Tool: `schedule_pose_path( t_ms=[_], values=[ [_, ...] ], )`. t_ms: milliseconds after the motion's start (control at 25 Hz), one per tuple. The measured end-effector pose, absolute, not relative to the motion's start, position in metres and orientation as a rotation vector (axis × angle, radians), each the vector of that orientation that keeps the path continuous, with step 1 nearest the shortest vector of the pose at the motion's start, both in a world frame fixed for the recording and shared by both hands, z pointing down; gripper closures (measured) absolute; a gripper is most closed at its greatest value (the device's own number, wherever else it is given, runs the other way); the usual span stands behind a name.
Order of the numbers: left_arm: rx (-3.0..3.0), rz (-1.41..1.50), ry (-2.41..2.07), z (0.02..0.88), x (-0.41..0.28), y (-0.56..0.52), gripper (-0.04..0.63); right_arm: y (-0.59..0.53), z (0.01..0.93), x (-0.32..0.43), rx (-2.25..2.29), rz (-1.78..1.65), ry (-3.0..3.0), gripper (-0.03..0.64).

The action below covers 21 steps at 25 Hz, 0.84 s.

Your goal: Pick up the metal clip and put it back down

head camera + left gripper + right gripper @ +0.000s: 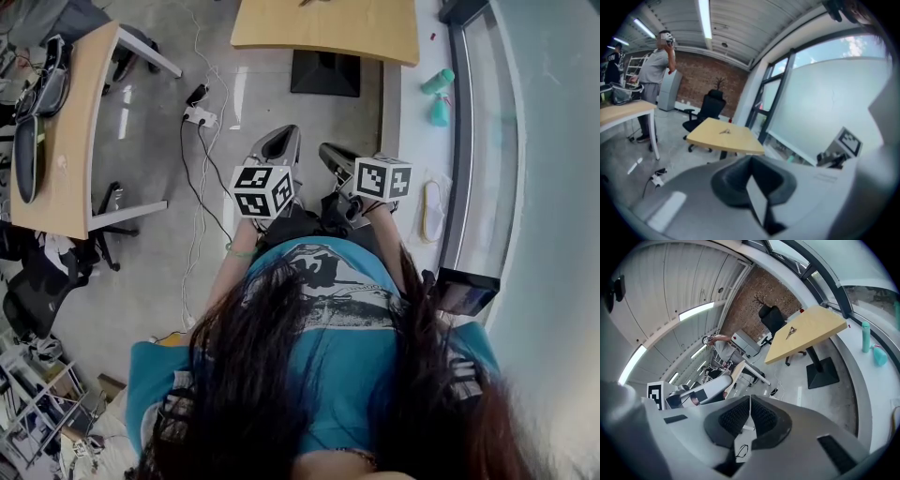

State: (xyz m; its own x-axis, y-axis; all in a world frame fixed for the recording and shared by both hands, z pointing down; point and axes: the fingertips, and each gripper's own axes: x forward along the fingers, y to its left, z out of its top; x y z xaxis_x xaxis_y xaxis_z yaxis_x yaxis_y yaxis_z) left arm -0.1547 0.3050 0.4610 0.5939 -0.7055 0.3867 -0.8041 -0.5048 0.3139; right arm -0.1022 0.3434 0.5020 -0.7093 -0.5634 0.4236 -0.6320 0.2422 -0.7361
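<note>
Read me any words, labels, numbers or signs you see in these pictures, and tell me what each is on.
Nothing here reads as text.
Marker cube at left, marker cube at right: black-and-white square patterns only, no letters.
Print on the blue shirt: too blurred to read.

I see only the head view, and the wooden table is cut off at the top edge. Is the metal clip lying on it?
Observer: Yes. The left gripper view shows the metal clip lying near the middle of the wooden table.
Operator: Is anything held on the left side?
Observer: No. The left gripper is shut, with nothing between its jaws.
Operator: And on the right side?
Observer: The right gripper is shut and empty too.
</note>
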Motion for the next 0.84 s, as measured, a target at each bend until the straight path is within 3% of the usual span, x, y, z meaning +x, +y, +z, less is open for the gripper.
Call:
schedule_pose_path(
  t_ms=[840],
  values=[
    [2.391, 0.262, -1.152, 0.458, -0.209, 0.319, 0.592, 0.362, 0.496, -0.161, 1.211, 1.447, -2.408, 0.595]
  ],
)
